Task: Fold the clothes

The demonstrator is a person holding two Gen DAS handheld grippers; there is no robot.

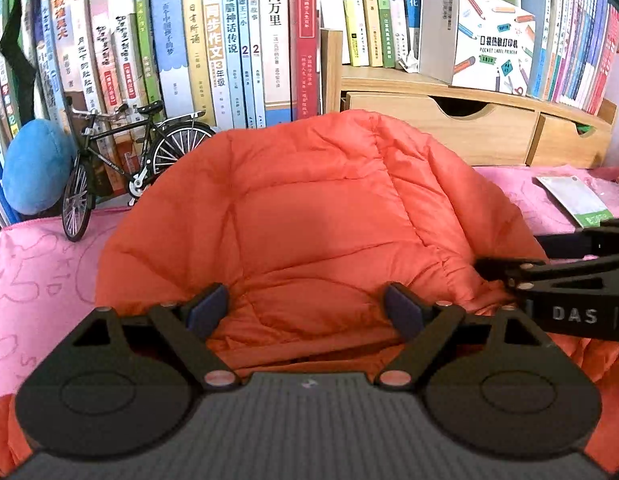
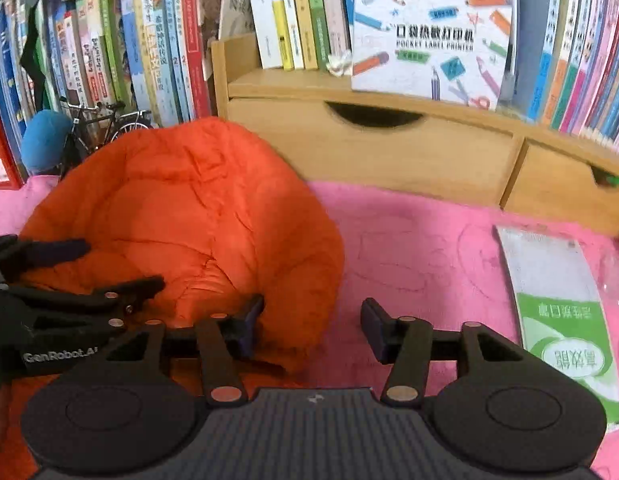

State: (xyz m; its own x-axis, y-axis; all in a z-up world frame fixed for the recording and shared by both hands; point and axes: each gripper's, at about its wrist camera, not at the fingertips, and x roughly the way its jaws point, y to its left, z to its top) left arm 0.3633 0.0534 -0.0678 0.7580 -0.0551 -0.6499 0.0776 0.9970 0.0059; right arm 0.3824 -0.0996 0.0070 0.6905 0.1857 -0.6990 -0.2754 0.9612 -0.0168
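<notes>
right wrist, box (image 2: 429, 36) reads "pocket label printer"

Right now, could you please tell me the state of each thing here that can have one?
orange jacket: bunched up on the pink cloth, not folded flat.
left gripper: open, over the jacket.
right gripper: open, at the jacket's right edge.
wooden drawers: closed.

The light was bright and even, with soft shadows. The right view was slightly blurred. Edges curved strongly.
</notes>
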